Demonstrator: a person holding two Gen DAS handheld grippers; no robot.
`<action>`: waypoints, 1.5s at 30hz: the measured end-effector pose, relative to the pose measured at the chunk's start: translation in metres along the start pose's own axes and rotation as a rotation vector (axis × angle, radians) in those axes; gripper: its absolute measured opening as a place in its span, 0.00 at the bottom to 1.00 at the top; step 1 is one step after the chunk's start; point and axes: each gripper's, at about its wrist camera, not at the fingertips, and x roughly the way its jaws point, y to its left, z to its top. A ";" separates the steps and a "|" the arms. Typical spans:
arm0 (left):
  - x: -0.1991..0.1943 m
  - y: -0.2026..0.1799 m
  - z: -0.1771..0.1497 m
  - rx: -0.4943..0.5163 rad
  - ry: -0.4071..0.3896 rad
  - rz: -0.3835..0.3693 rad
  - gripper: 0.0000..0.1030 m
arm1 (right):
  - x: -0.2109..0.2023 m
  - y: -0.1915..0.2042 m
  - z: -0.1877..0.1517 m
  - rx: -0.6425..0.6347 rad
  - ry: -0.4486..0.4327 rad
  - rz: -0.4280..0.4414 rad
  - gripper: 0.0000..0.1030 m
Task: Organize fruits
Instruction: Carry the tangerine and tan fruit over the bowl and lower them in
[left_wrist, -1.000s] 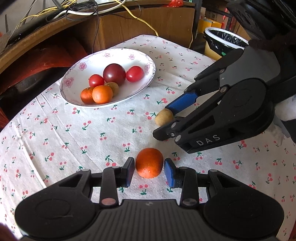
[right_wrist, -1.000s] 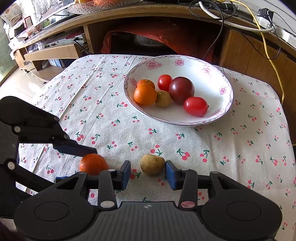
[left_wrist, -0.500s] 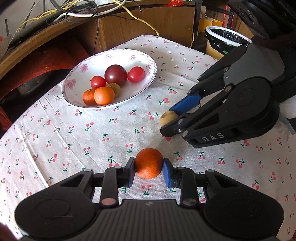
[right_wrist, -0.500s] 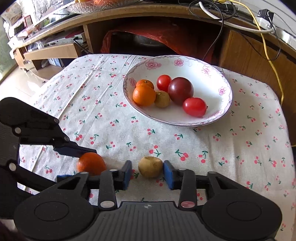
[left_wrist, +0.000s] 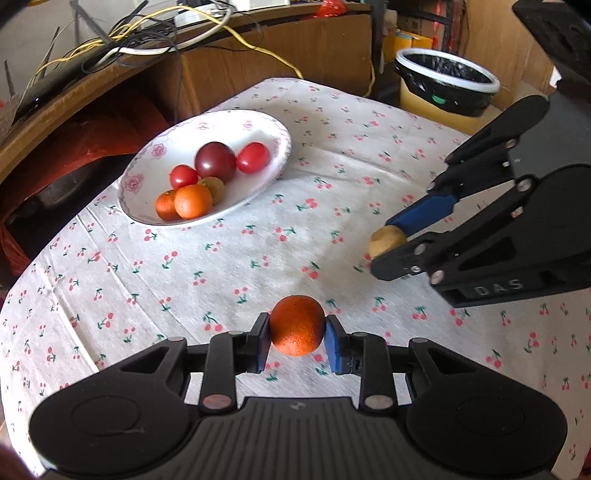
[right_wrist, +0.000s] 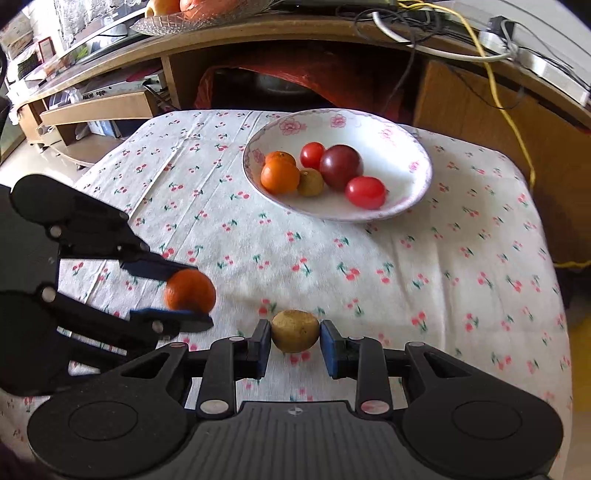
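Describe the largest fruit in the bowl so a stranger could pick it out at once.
Find the white floral-rimmed bowl at the far end of the cherry-print tablecloth. Near the middle of its fruit cluster sits the dark purple-red fruit, between two bright red tomatoes. It is the biggest and darkest piece there, unlike the oranges and the small yellowish-brown fruit beside it.

I am working in what looks like a lived-in home, likely a living room. A cherry-print tablecloth (right_wrist: 369, 258) covers the low table, and a floral china bowl (right_wrist: 399, 147) of fruit sits on it. Behind runs a curved wooden TV-style cabinet (right_wrist: 295, 33) with open shelves, a glass dish of fruit (right_wrist: 192, 16) on top, and loose cables (left_wrist: 147, 40) with a yellow wire trailing down. A yellow waste bin with a black liner (left_wrist: 443, 85) stands on the floor beside cardboard boxes (left_wrist: 417, 26).
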 end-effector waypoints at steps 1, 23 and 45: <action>-0.001 -0.003 -0.001 0.008 0.002 0.001 0.38 | -0.003 0.001 -0.003 0.008 0.002 -0.004 0.24; -0.044 -0.036 -0.003 -0.019 -0.019 0.143 0.38 | -0.040 0.027 -0.037 0.004 -0.003 -0.032 0.24; -0.061 0.017 0.053 -0.075 -0.167 0.193 0.37 | -0.064 0.027 0.021 0.022 -0.132 -0.089 0.25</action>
